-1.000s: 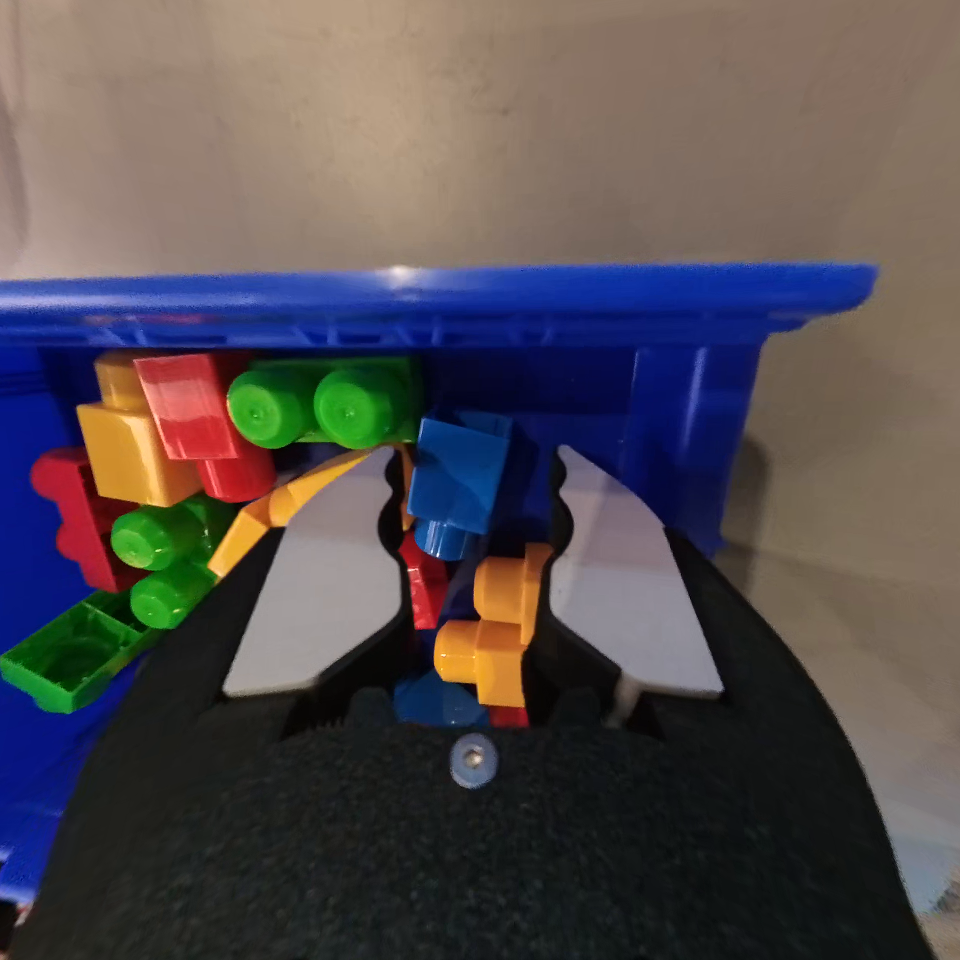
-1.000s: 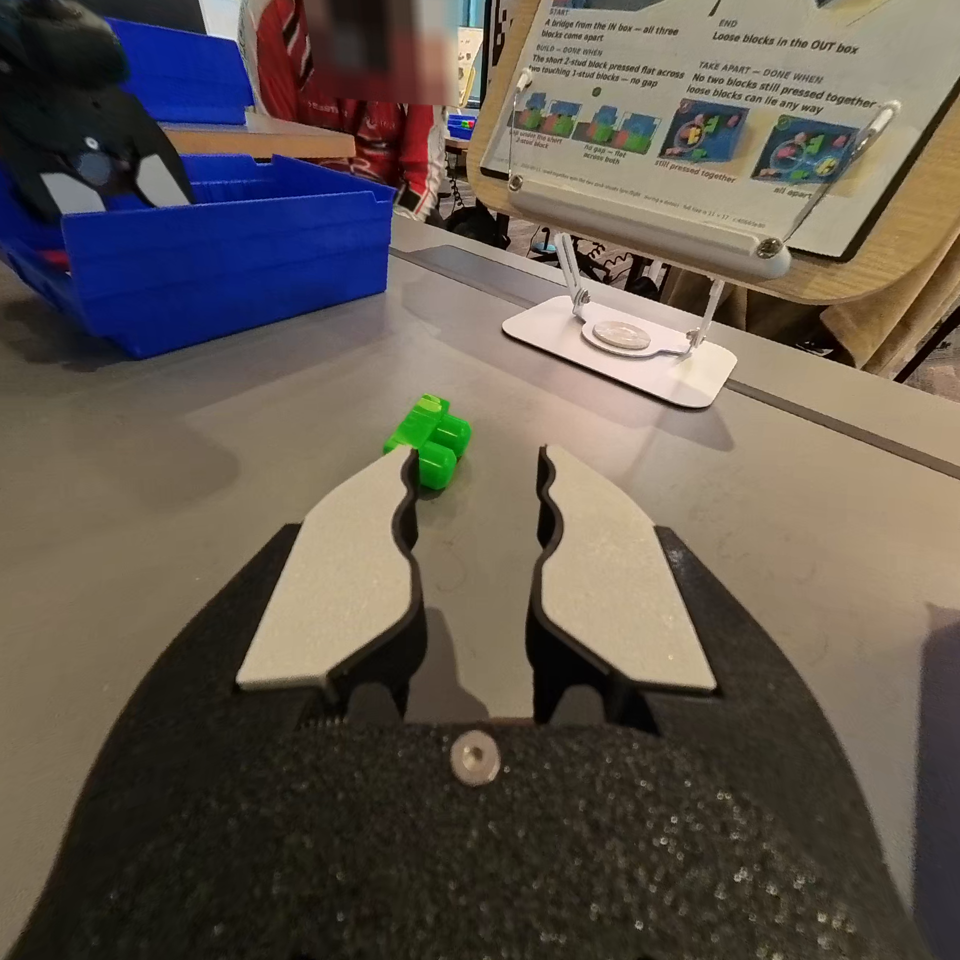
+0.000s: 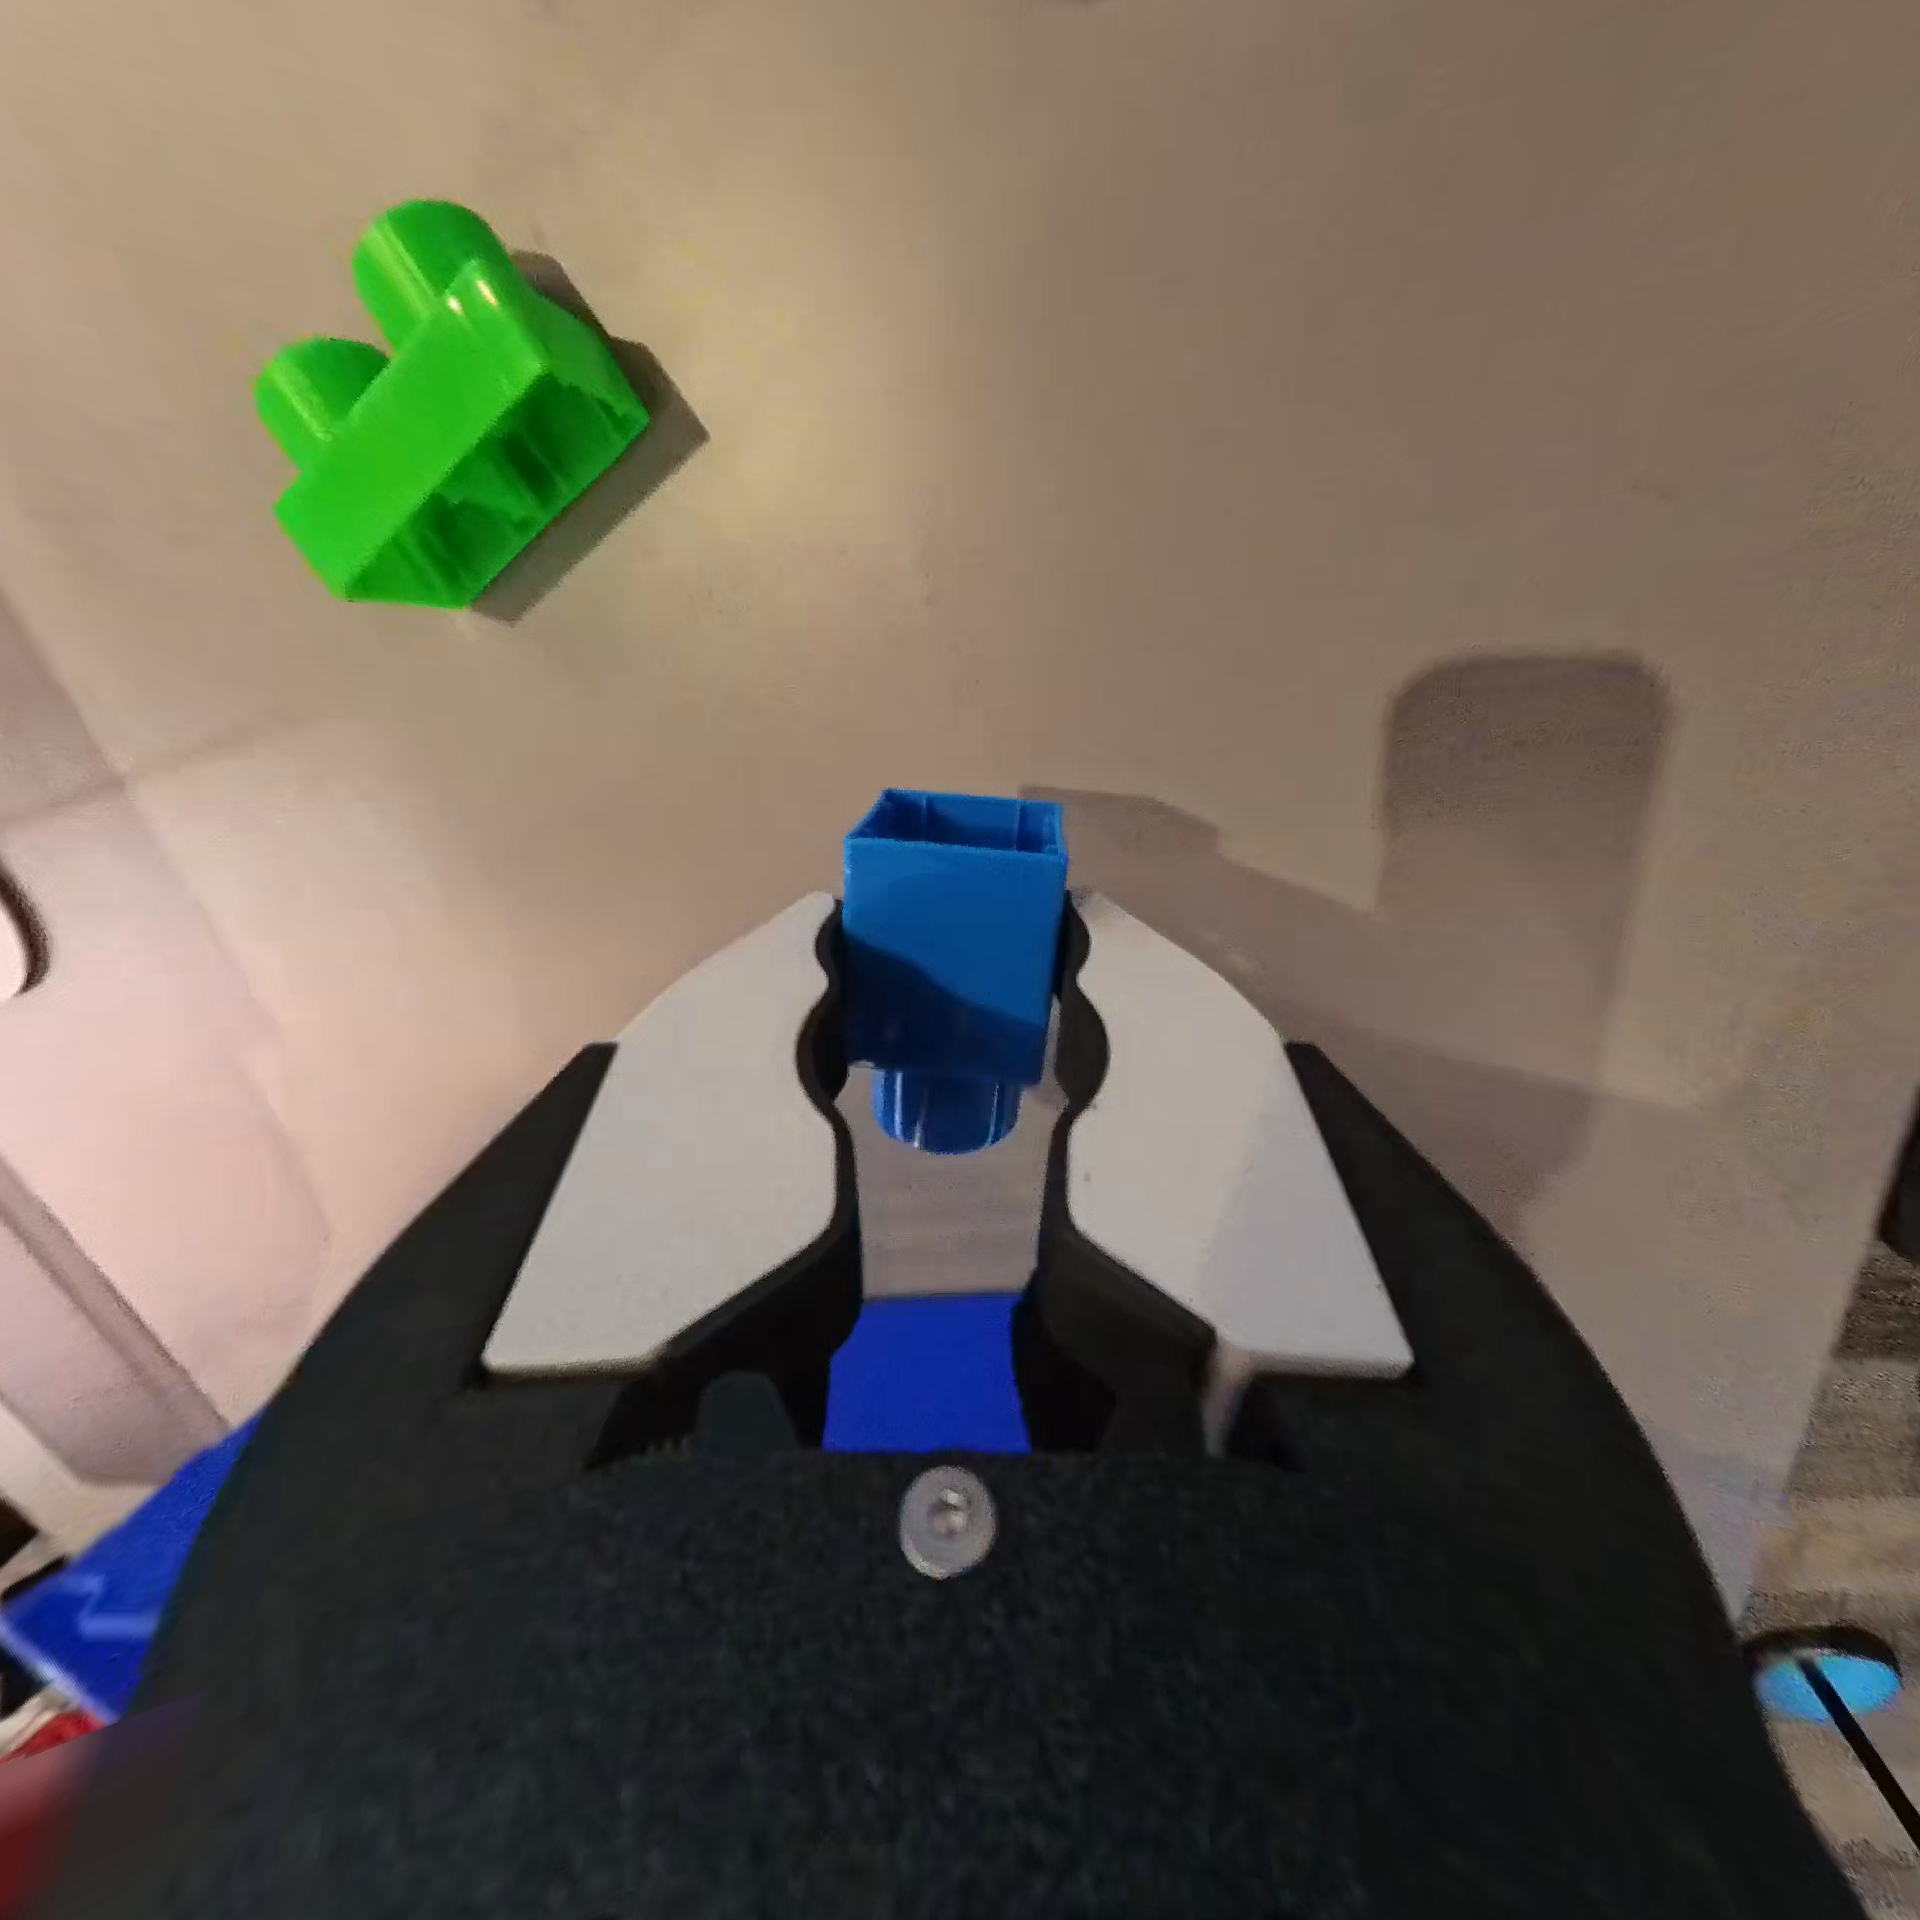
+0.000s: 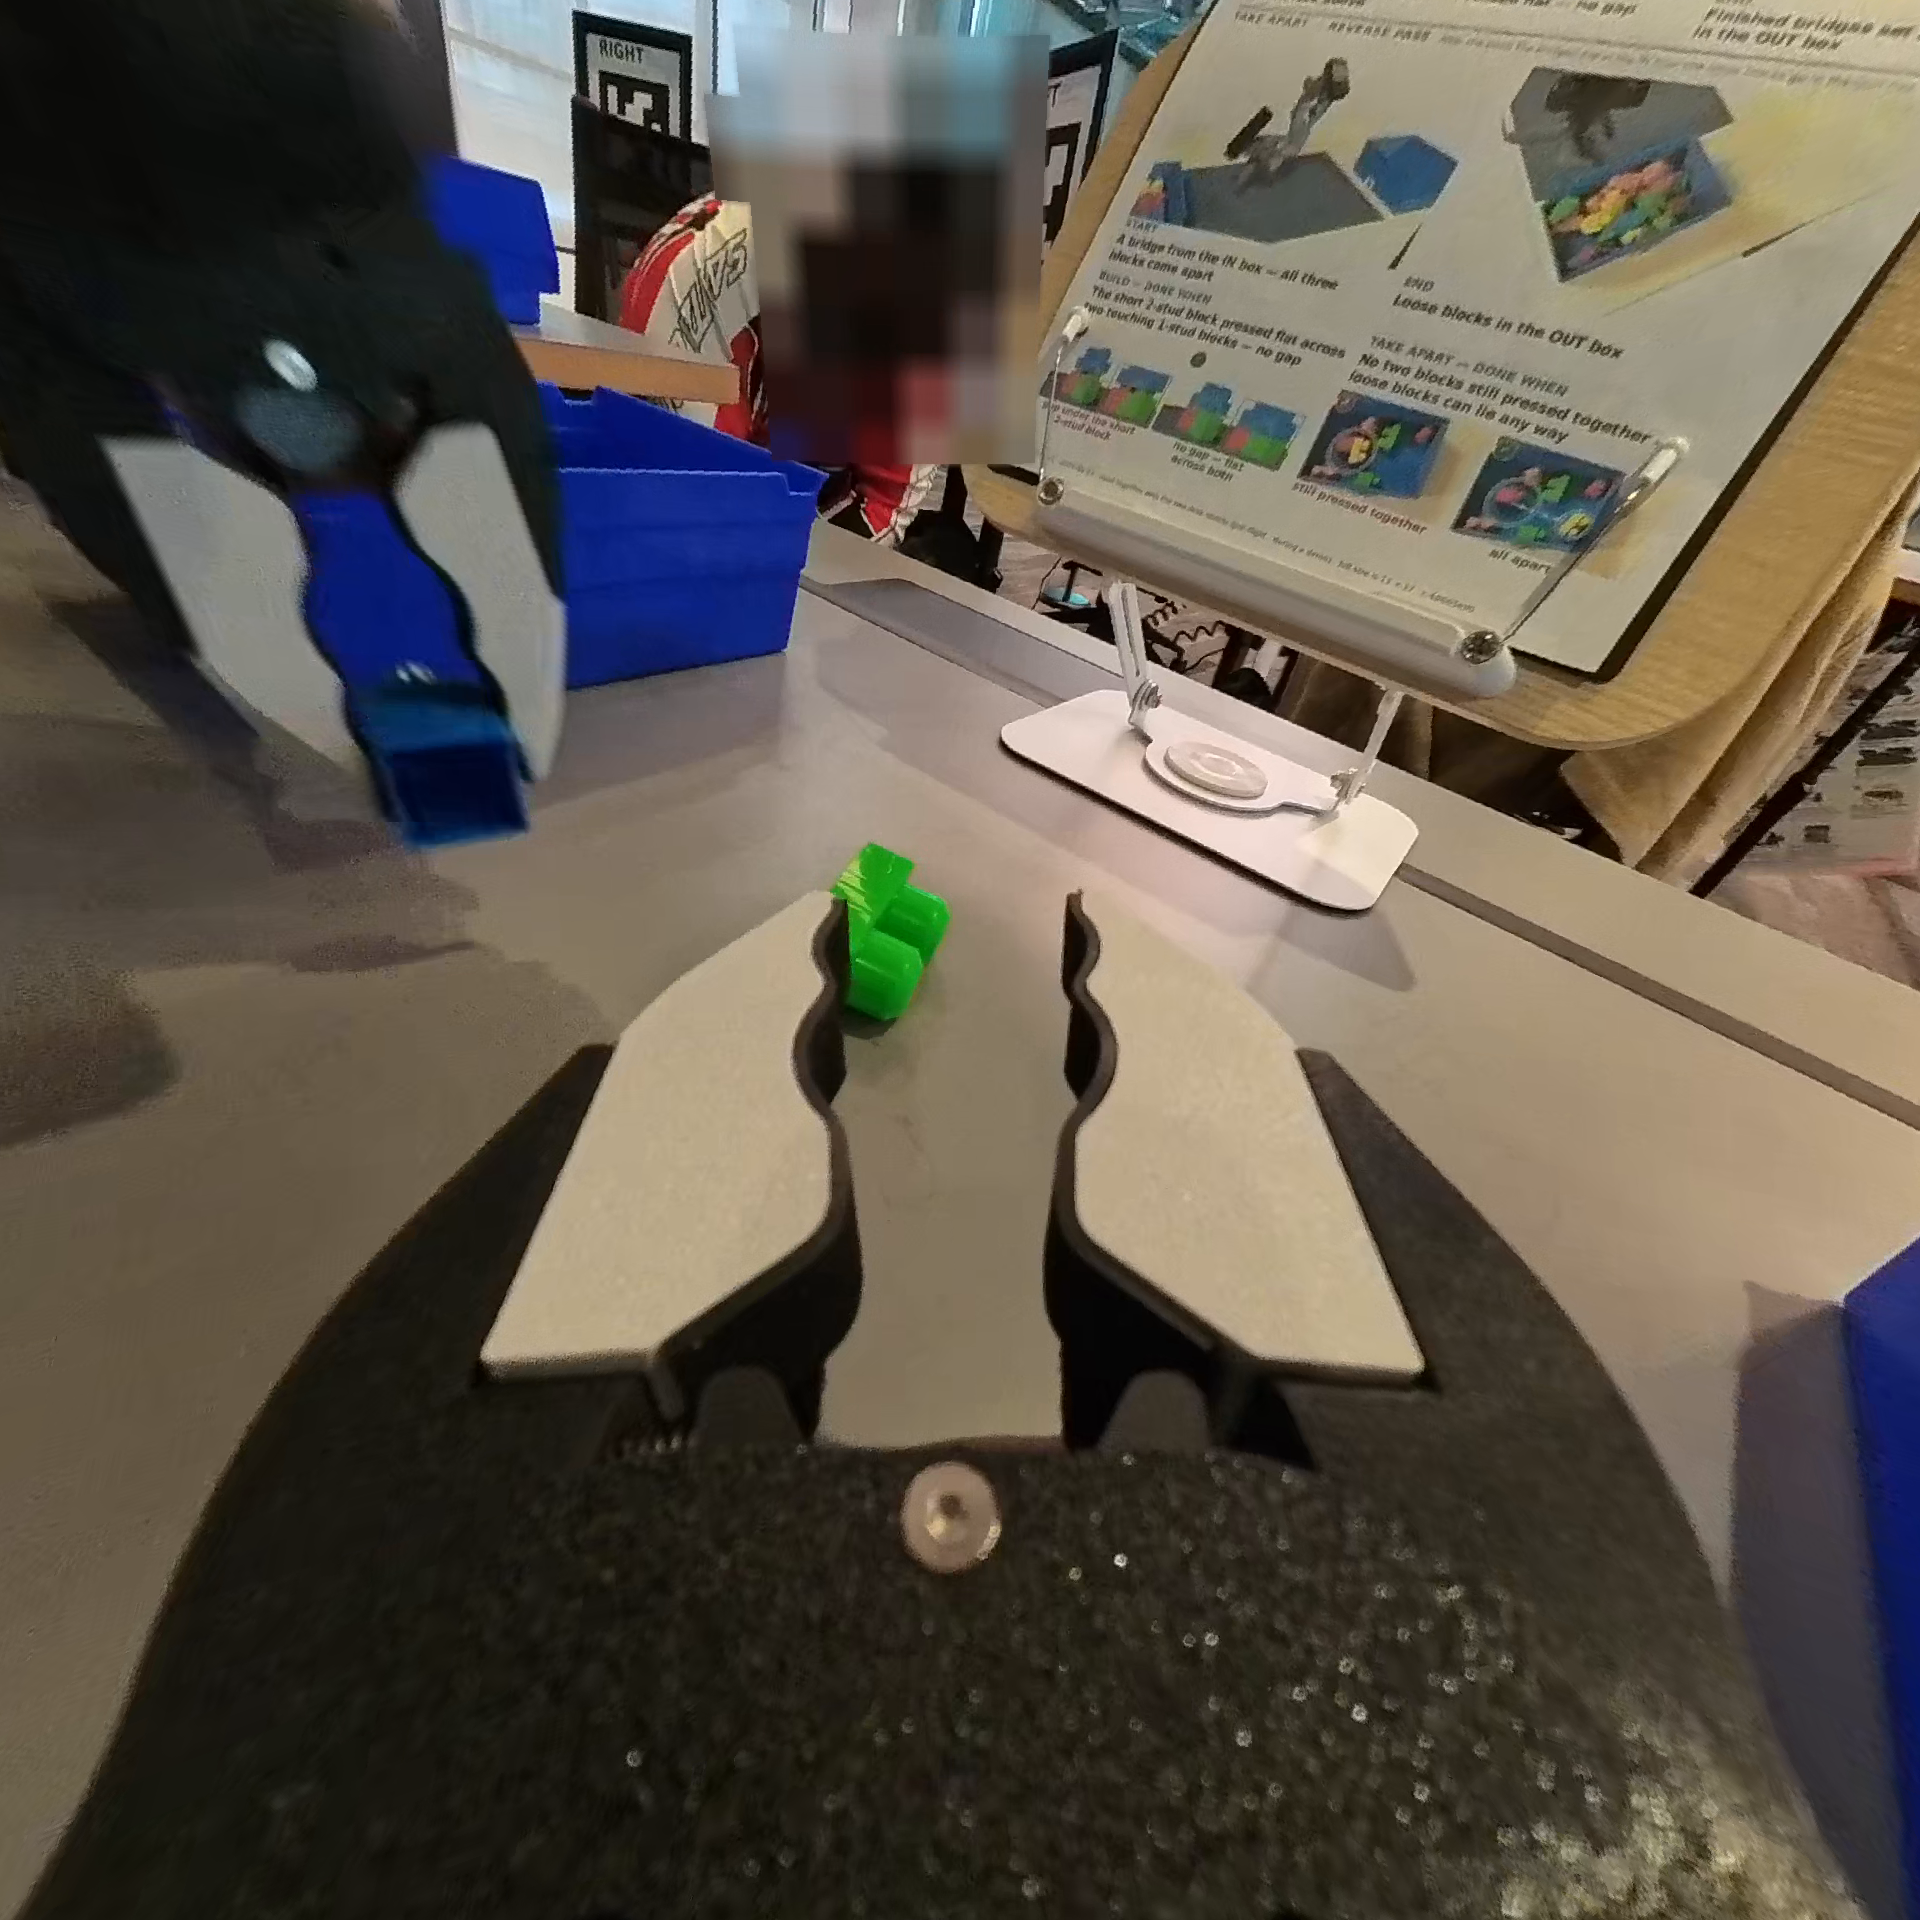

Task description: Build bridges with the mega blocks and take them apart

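Left wrist view: left gripper [image 3: 951, 935] is pinching a blue block [image 3: 954, 948] at its fingertips, hollow underside facing forward, above the grey table [image 3: 1143, 416]; a green block [image 3: 447, 416] is lying on its side, up-left. Right wrist view: right gripper [image 4: 948, 925] is hovering spread and empty, green block [image 4: 888, 940] just past its left fingertip; blue bin [image 4: 675, 561] is sitting behind.

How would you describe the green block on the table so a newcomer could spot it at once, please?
Start at the grey table, in front of the white stand. The green block lies there on its side, two studs pointing sideways. It is the only loose block on the tabletop; the blue block is held in the left gripper.
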The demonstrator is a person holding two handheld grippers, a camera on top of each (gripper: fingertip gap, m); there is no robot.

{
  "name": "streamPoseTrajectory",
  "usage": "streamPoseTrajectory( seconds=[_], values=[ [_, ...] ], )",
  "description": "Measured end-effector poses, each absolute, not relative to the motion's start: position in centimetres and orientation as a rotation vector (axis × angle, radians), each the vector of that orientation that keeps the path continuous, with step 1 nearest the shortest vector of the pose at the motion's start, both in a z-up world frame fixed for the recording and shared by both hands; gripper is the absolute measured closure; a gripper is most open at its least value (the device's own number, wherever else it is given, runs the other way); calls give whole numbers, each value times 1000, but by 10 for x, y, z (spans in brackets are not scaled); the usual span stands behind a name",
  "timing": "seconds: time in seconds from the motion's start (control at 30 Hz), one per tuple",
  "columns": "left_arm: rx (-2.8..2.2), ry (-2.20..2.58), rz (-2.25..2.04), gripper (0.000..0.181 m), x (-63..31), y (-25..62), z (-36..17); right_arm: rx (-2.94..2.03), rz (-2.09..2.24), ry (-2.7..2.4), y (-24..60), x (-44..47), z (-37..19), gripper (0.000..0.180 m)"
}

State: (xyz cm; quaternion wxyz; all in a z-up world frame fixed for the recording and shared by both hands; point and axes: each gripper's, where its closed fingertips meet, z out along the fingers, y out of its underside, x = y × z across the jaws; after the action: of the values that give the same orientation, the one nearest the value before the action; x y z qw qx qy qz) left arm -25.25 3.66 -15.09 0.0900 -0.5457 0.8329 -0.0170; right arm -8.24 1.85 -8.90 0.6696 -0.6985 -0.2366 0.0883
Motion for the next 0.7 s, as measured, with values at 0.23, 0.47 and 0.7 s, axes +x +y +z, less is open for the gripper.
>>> streamPoseTrajectory(
  seconds=[0.23,0.47,0.7],
  values=[
    [-1614,2561,-83,144,-221,40,-186,-1578,224,-522,14,-80,-90,142],
    [-1619,2597,-84,144,-225,42,-195,-1599,250,-529,13,-82,-94,142],
    [-1649,2249,-161,119,-249,48,-98,-1604,257,-557,9,-88,-97,142]
  ],
)
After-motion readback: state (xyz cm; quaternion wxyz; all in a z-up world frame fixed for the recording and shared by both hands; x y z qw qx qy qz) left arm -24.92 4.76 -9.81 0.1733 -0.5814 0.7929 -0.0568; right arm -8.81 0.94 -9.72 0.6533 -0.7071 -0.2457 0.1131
